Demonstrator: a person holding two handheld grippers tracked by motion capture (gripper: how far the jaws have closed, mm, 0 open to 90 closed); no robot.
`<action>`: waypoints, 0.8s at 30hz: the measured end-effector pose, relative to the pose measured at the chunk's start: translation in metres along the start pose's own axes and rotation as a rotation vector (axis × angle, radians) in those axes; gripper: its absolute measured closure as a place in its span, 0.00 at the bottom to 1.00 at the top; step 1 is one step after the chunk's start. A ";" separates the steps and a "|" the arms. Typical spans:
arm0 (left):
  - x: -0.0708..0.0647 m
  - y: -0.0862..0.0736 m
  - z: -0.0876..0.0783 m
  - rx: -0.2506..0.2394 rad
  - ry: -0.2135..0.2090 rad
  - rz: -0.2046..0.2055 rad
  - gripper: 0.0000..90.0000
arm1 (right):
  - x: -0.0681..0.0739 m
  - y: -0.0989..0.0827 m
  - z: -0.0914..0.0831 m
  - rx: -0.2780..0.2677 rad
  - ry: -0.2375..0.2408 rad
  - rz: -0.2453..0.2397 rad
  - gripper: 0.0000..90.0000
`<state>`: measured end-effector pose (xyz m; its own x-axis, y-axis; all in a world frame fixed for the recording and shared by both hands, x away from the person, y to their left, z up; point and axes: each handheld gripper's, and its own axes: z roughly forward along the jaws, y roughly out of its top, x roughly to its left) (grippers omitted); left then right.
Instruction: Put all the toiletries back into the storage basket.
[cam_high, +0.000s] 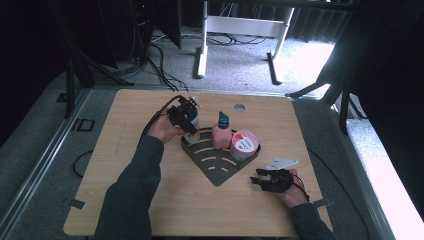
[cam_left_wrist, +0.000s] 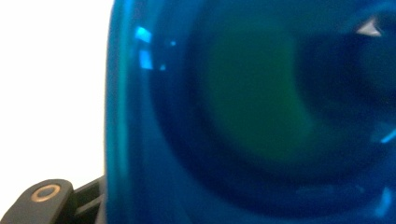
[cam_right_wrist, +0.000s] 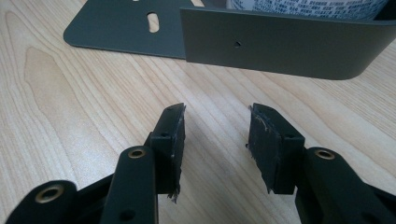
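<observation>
My left gripper (cam_high: 184, 118) is shut on a blue bottle (cam_high: 193, 123) that stands upright at the left end of a dark fan-shaped tray (cam_high: 215, 162). Seen close in the left gripper view, the blue bottle (cam_left_wrist: 247, 112) is a blur, with one black jaw showing at the bottom left. A pink bottle (cam_high: 221, 135) with a blue cap and a pink-lidded tub (cam_high: 245, 145) stand in the tray to its right. Low on the table, right of the tray's point, my right gripper (cam_high: 259, 180) (cam_right_wrist: 215, 135) is open with nothing between its jaws.
The tray's upright wall (cam_right_wrist: 280, 46) rises just ahead of the right gripper, with the tub's printed label (cam_right_wrist: 303, 5) behind it. A round hole (cam_high: 239, 107) is in the wooden table (cam_high: 125, 165) at the back. Bare wood lies left and front of the tray.
</observation>
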<state>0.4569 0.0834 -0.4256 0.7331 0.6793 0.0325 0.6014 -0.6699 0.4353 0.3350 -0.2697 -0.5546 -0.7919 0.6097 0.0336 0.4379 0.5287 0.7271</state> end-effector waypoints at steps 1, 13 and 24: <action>0.000 0.000 0.000 0.000 0.000 0.000 0.62 | 0.000 0.000 0.000 0.000 0.000 0.000 0.62; -0.001 0.007 0.009 0.006 -0.009 -0.001 0.62 | 0.000 0.000 0.000 0.002 -0.001 -0.001 0.62; 0.001 0.012 0.019 0.017 -0.017 -0.012 0.62 | 0.000 0.000 0.000 0.001 0.001 -0.001 0.62</action>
<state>0.4705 0.0704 -0.4378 0.7310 0.6823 0.0118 0.6154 -0.6666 0.4206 0.3350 -0.2698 -0.5545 -0.7929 0.6085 0.0330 0.4373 0.5304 0.7263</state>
